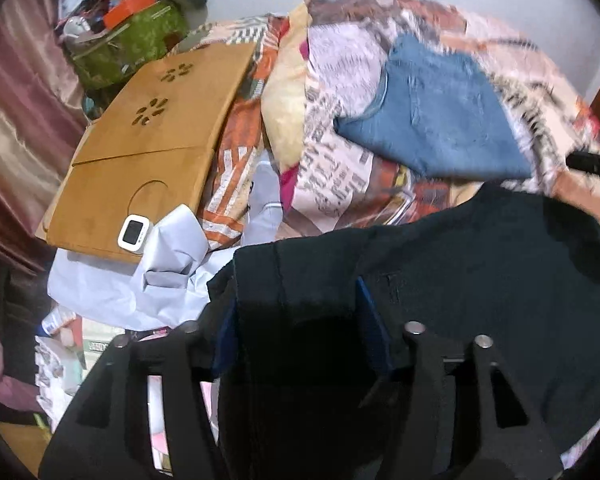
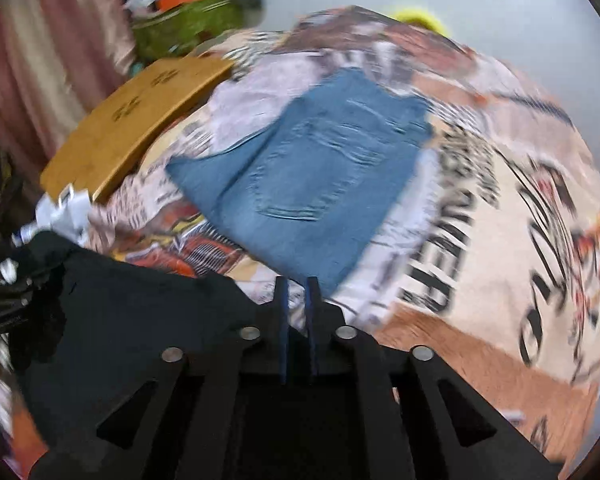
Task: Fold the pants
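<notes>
- In the left wrist view my left gripper (image 1: 300, 312) stands with its jaws apart, and dark fabric of the black pants (image 1: 480, 264) fills the gap between them; I cannot tell whether the pads actually press on it.
- In the right wrist view my right gripper (image 2: 296, 300) has its blue pads nearly together with a thin slit left between them. The black pants (image 2: 140, 312) lie at lower left just beside the fingers, and I cannot tell whether any cloth is pinched.
- The pants spread across the lower part of both frames, on top of a patterned bedspread (image 1: 340, 168) printed with newspaper-like lettering.
- A folded pair of blue jeans (image 2: 308, 176) lies on the bedspread in the centre of the right view, beyond the black pants.
- A wooden lap tray (image 1: 148, 152) sits at centre left, with a small white timer (image 1: 133, 234) at its lower edge.
- A pale blue garment (image 1: 148, 280) is crumpled below the tray, touching the pants' left edge.
- A green bag (image 1: 132, 40) piled with clutter fills the upper left, against a pink curtain (image 1: 16, 100).
</notes>
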Demonstrator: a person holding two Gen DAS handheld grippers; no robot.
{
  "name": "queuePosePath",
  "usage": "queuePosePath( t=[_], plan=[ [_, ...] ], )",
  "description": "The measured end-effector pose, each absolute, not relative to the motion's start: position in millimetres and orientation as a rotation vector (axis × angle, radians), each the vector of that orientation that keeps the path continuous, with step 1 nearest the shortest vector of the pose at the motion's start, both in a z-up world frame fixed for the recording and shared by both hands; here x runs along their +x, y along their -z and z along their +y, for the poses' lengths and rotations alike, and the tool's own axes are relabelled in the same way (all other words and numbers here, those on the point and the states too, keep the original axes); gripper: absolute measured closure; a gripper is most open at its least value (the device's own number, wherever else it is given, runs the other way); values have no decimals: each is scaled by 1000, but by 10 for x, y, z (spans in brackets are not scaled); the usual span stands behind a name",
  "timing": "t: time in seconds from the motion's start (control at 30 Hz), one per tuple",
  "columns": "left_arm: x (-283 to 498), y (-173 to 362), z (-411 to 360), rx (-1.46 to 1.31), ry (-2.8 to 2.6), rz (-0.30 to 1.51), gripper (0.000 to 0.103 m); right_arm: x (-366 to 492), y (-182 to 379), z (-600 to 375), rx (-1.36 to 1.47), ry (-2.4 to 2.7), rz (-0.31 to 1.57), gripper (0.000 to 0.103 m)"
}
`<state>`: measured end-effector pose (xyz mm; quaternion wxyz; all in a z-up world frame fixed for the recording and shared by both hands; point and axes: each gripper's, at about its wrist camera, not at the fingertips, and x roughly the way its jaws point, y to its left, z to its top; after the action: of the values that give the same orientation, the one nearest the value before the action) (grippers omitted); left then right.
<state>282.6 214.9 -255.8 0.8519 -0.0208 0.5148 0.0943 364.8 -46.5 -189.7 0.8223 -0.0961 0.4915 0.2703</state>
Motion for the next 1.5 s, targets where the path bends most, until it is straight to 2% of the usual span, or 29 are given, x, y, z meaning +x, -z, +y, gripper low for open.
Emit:
queuePosePath(
  t=[0.03, 0.07, 0.1, 0.13, 0.17, 0.33, 0.4, 0.73, 1.03, 1.37, 1.43, 1.47, 1.5],
  plan=[
    [2760, 2473, 2151, -37, -212, 1056, 35, 3613, 1826, -552, -192, -573, 1038, 79],
    [2685, 2375, 2136, -9, -236, 1020, 32, 3546, 1731, -662, -187, -568, 1015, 68],
    [2641, 2325, 2119, 8, -246, 1002, 25, 3496, 1686, -701, -192, -564, 1003, 59],
    [2573, 2241, 2103, 29, -256, 974, 17, 3405, 1605, -787, -204, -561, 984, 57],
    [2524, 2184, 2100, 32, -261, 954, 16, 3333, 1560, -844, -213, -563, 975, 56],
    [2279, 2023, 2082, 7, -249, 948, 14, 2919, 1374, -1141, -246, -574, 950, 54],
    [2181, 2032, 2043, -9, -238, 965, 13, 2733, 1355, -1252, -253, -581, 938, 40],
    [1774, 2349, 1570, -38, -147, 1081, 13, 2052, 1651, -1380, -340, -658, 980, 40],
    [1732, 2632, 1003, 50, 0, 1163, 12, 1943, 1903, -1257, -387, -719, 1048, 40],
    [1928, 2768, 735, 193, 28, 1152, 12, 1903, 2004, -945, -494, -763, 978, 36],
    [1943, 2764, 742, 178, 50, 1147, 18, 1893, 2012, -890, -495, -777, 963, 36],
    [1947, 2759, 746, 164, 63, 1147, 21, 1888, 2014, -867, -492, -785, 958, 39],
    [1943, 2753, 752, 146, 79, 1147, 29, 1877, 2017, -840, -487, -804, 957, 51]
  ],
)
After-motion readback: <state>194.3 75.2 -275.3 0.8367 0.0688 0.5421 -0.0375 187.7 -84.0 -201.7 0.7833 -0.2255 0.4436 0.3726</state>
